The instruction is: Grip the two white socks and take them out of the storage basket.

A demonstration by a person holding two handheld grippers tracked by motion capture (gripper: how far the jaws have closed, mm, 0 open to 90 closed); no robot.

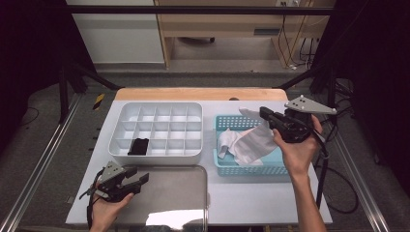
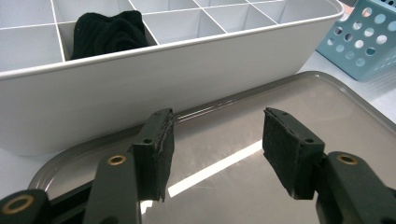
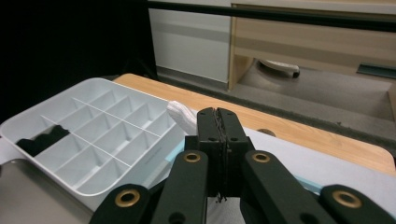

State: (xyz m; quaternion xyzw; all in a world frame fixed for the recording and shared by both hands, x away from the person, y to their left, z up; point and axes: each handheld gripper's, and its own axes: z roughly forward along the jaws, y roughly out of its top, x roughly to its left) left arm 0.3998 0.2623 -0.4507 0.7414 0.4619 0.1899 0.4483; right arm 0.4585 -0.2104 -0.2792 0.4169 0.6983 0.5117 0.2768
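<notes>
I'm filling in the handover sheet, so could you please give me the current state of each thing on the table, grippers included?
Right gripper: shut on the white sock, held above the basket.
White sock: pinched at one end, hanging into the basket.
Basket: upright, white cloth inside.
Organizer: upright, one front cell filled.
Black sock: bundled in that cell.
Left gripper: open, empty, over the tray.
Tray: flat, bare.
</notes>
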